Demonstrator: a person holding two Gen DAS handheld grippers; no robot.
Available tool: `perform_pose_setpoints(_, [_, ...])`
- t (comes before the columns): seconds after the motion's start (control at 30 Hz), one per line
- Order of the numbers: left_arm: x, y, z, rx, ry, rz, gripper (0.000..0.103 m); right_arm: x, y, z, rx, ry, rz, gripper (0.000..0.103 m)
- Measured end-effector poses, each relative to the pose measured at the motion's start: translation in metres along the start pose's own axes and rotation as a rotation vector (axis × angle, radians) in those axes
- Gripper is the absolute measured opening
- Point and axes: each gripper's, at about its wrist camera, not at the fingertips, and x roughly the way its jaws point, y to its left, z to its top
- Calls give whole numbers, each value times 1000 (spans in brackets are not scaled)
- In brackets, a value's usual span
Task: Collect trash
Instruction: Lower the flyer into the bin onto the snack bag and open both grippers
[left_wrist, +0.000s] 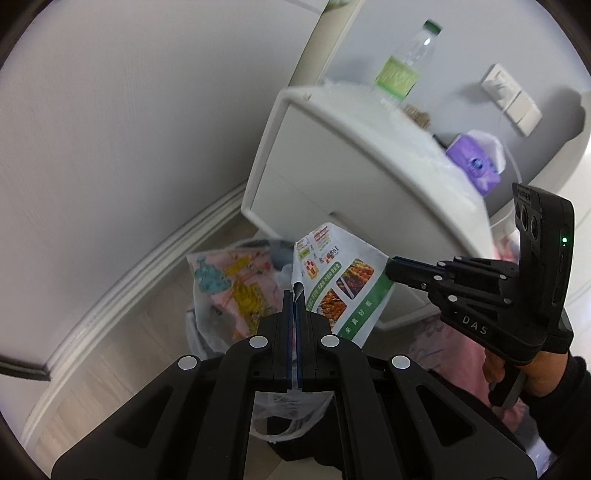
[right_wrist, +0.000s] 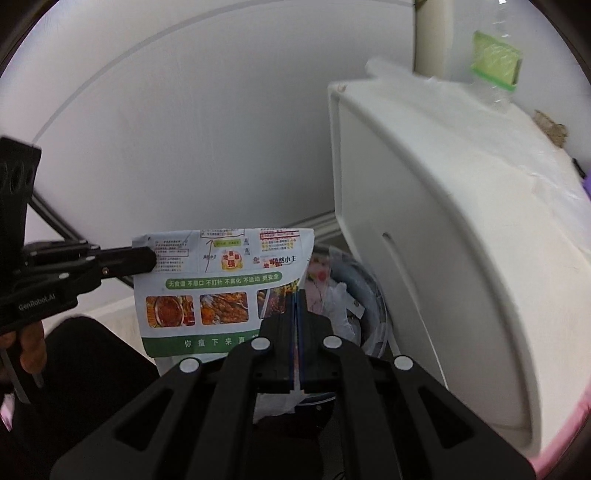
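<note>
A printed flyer (left_wrist: 343, 280) with food photos and a green band hangs stretched between both grippers. My left gripper (left_wrist: 295, 295) is shut on one edge of it. In the right wrist view that same left gripper (right_wrist: 147, 258) pinches the flyer's (right_wrist: 221, 273) upper left corner. My right gripper (right_wrist: 298, 299) is shut on the opposite edge, and it shows as the right gripper (left_wrist: 391, 269) at the sheet's right corner. Just below and behind the flyer stands a trash bin (left_wrist: 192, 332) lined with a clear bag. It holds a pink wrapper (left_wrist: 236, 284) and other waste.
A white nightstand (right_wrist: 424, 229) stands close beside the trash bin (right_wrist: 380, 317), against the wall. On it are a plastic bottle (left_wrist: 402, 70) with a green label and a purple tissue pack (left_wrist: 472, 166). Wall sockets (left_wrist: 513, 96) are behind. Pale wood floor (left_wrist: 110, 350) runs along the baseboard.
</note>
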Motion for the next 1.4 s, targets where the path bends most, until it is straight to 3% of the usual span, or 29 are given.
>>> perform_pose_setpoints(0.27, [73, 22, -8, -17, 128, 26, 0, 74, 0, -7, -63, 141, 5, 4])
perform_pose_setpoints(0.7, [179, 58, -23, -53, 292, 40, 0, 183, -26, -21, -23, 301, 53, 4])
perform_pose_setpoints(1.17, [227, 65, -26, -31, 355, 59, 0, 247, 2, -31, -62, 379, 30, 4])
perform_pose_setpoints(1.37, [225, 62, -27, -21, 342, 75, 1, 252, 11, -26, -74, 364, 23, 4])
perform_pose_setpoints(1.4, [222, 60, -27, -16, 337, 77, 6, 251, 13, -26, -78, 358, 20, 4])
